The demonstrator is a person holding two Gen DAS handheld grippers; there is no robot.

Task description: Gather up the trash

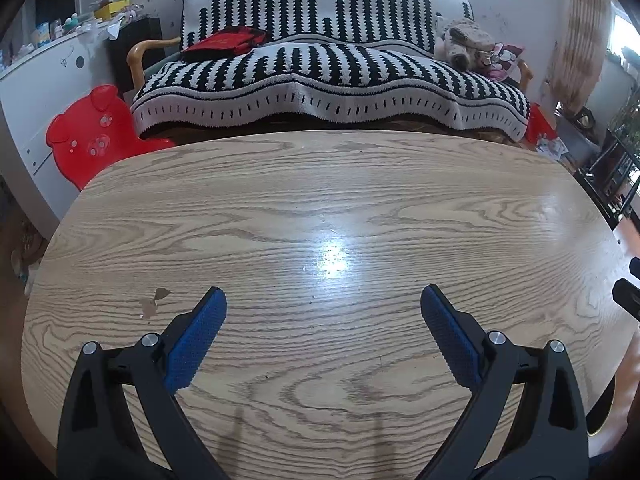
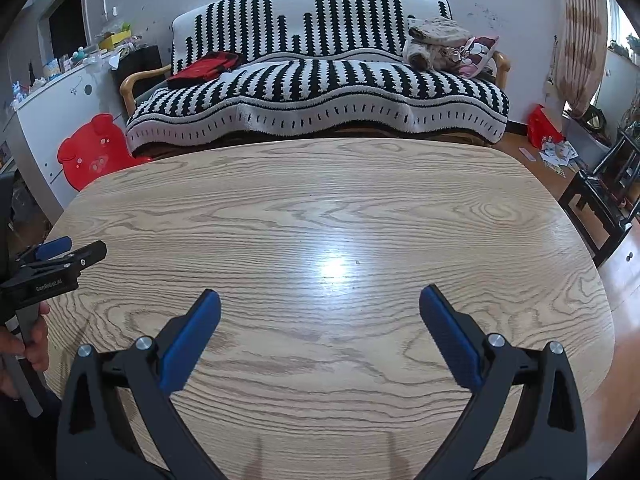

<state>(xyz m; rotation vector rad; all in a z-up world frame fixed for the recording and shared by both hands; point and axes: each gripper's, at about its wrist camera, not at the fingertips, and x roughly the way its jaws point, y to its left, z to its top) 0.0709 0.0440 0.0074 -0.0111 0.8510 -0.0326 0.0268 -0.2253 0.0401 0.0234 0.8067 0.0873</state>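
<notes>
A light wooden table (image 1: 320,208) fills both wrist views, and I see no trash on it. My left gripper (image 1: 323,295) hovers over the near part of the table, open, with nothing between its blue pads. My right gripper (image 2: 320,294) is likewise open and holds nothing, above the same table (image 2: 320,208). In the right wrist view the left gripper (image 2: 60,250) shows from the side at the left edge, held by a hand (image 2: 28,344). A small brown stain (image 1: 154,304) marks the tabletop near the left pad.
Behind the table stands a sofa with a black-and-white striped cover (image 1: 320,72), a red bag (image 1: 224,42) and soft toys (image 1: 464,40) on it. A red bear-shaped chair (image 1: 88,132) is at the left. Dark stools (image 2: 604,196) and scattered papers (image 2: 556,154) are on the floor at right.
</notes>
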